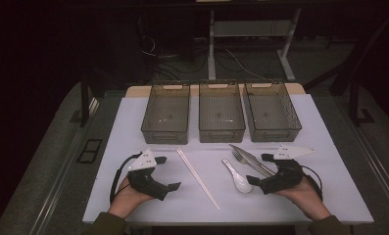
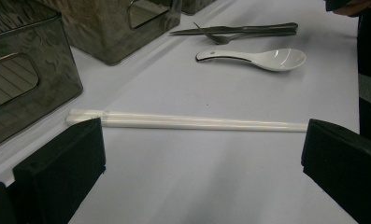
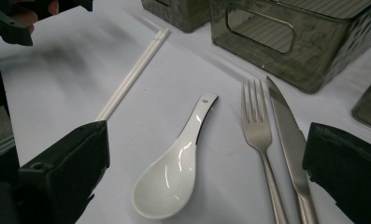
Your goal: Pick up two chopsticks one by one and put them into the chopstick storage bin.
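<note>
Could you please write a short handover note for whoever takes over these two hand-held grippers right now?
Left hand-held gripper: open, holding nothing, resting on the table just left of the white chopsticks.
Right hand-held gripper: open, holding nothing, resting just right of the white spoon, the fork and the knife.
The utensils all lie on the white table, in front of three grey bins, which look empty.
Done: nothing moved into a bin yet.
Left: probably pick up the chopsticks, spoon, fork and knife and place them in the bins.
</note>
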A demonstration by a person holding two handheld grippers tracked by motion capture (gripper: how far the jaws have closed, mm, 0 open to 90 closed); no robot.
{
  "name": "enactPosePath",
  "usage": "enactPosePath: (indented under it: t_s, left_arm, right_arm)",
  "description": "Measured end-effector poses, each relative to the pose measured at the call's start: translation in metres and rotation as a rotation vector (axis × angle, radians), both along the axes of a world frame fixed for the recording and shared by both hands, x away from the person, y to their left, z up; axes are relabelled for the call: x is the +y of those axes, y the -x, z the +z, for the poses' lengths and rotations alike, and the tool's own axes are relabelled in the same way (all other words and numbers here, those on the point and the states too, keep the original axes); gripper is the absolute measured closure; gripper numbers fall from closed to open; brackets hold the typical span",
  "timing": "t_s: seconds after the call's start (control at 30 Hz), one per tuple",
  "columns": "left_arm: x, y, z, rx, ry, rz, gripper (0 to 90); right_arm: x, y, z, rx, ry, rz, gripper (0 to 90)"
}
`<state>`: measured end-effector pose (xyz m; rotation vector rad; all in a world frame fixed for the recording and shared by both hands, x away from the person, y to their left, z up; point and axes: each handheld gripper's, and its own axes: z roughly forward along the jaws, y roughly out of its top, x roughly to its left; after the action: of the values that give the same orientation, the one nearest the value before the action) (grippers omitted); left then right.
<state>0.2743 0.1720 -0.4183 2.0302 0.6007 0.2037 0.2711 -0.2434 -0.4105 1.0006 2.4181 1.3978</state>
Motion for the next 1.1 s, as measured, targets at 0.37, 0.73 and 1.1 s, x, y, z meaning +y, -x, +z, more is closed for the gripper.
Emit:
enactPosePath:
  t_s: [0.37, 0.73, 1.1]
  left_arm:
    - [-0.001, 0.0, -0.001, 0.003, 0.0, 0.001, 0.0]
    - [-0.001, 0.001, -0.001, 0.004, -0.008, -0.004, 0.0]
    - [-0.002, 0.001, -0.002, 0.008, 0.002, 0.002, 0.0]
  right_arm:
    - [0.016, -0.005, 0.001, 0.016, 0.002, 0.023, 0.7]
    - [0.038, -0.009, -0.001, 0.031, 0.046, 0.051, 0.8]
    - [0.063, -0.013, -0.002, 0.051, 0.091, 0.092, 11.3]
